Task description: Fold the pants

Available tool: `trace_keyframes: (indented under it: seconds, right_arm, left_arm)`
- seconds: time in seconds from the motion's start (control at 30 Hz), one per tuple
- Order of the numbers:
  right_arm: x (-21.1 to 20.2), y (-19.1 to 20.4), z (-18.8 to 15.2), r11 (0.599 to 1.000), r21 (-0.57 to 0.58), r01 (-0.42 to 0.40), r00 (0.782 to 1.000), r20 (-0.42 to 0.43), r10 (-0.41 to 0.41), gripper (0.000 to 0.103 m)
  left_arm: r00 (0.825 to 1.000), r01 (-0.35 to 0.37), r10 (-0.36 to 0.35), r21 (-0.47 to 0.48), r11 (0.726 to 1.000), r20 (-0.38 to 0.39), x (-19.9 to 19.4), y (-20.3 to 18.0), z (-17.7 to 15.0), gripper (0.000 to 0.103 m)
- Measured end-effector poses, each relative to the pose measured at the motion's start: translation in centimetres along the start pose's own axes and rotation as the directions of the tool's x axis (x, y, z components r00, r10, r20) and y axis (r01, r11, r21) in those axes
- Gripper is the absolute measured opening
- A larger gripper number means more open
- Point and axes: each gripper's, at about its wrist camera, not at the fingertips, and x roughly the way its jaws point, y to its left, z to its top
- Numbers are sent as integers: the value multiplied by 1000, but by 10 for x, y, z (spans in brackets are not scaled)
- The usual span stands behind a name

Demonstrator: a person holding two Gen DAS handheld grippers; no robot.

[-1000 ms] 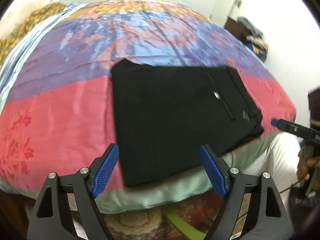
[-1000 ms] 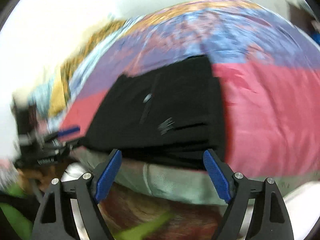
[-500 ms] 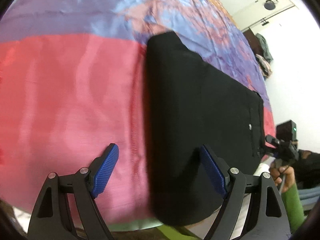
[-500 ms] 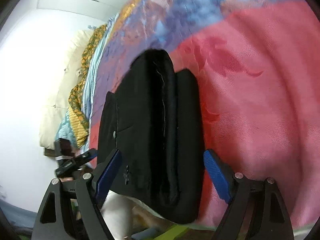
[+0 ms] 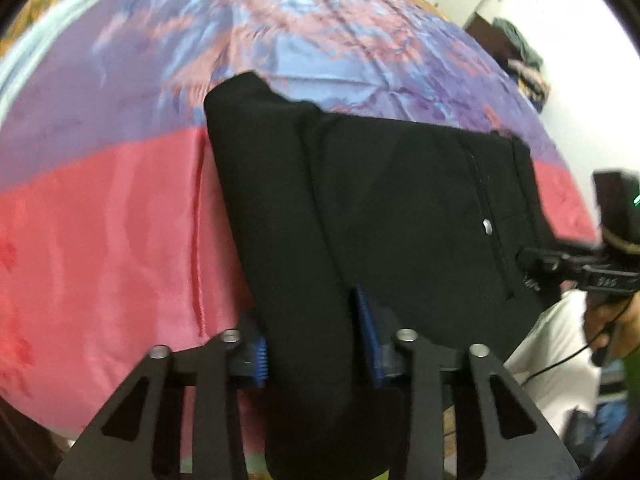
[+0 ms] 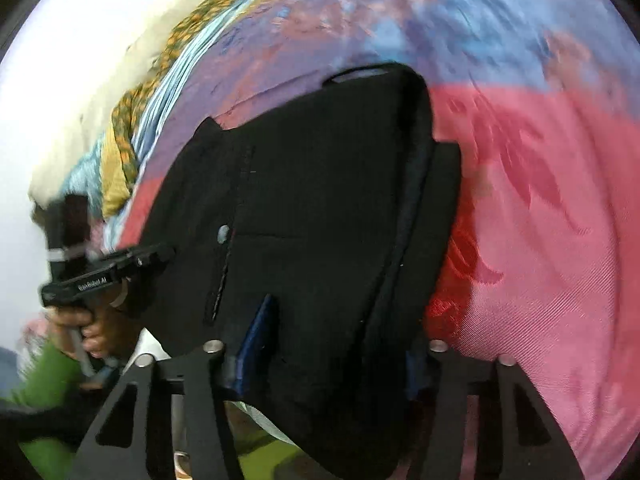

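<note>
Folded black pants [image 5: 400, 200] lie on the colourful bedspread [image 5: 100, 240] at the bed's near edge. My left gripper [image 5: 314, 350] is closing, its blue pads pressing a bunched fold at the pants' left end. My right gripper [image 6: 334, 354] is closing too, with the thick waistband end of the pants [image 6: 320, 200] pinched between its pads. A silver button [image 6: 223, 234] and a pocket seam show on top. The other tool shows in each view: the right gripper [image 5: 560, 264] at the pants' right end, the left gripper [image 6: 112, 272] at the left.
The pink, purple and blue bedspread [image 6: 540, 240] stretches away behind the pants. Pillows and a patterned cloth [image 6: 120, 128] lie at the bed's head. A pile of clothes [image 5: 520, 64] sits on dark furniture by the wall. A hand [image 6: 88, 328] with a green sleeve holds the left tool.
Both grippers have come down over the ends of the pants, and their wide jaws have narrowed onto the fabric. The cloth now bunches up between the pads.
</note>
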Motion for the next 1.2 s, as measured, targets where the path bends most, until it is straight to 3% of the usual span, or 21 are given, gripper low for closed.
trace_keyframes:
  seconds: [0.17,0.53,0.73,0.97,1.0,1.07,1.1,1.17,1.2]
  right_arm:
    - [-18,22,8,998,-49,35,998,49,-33,42]
    - [-51,55,20,990,-138,-17,992,118,34,38]
    - [-64,68,71,986,-165,-34,981,181,64,38]
    - [-81,55,145,983,-184,-6,944,323,66,39]
    - [-80,46,151,984,-179,12,941,336,49,40]
    - [-67,20,159,982,-161,102,941,335,-43,48]
    - [-55,-5,161,979,-112,171,946,297,-131,55]
    - [-41,-52,152,948,19,319,925,212,-315,56]
    - [-42,-65,143,933,47,356,913,197,-358,56]
  left_arm:
    - [998,-18,17,18,1000,56,-21,-9,5,26]
    - [989,-12,9,18,1000,145,-58,-9,22,25]
    - [972,-7,4,12,1000,237,-83,7,75,25]
    - [932,-84,55,67,994,358,-75,-5,151,27]
    - [933,-102,69,76,992,354,-63,-8,155,33]
    - [955,-157,129,87,984,265,-13,-12,160,84]
    - [956,-204,178,92,975,235,10,-13,154,84]
    - [948,-289,261,142,947,184,43,-17,134,66]
    - [944,-311,285,160,937,166,49,-18,124,64]
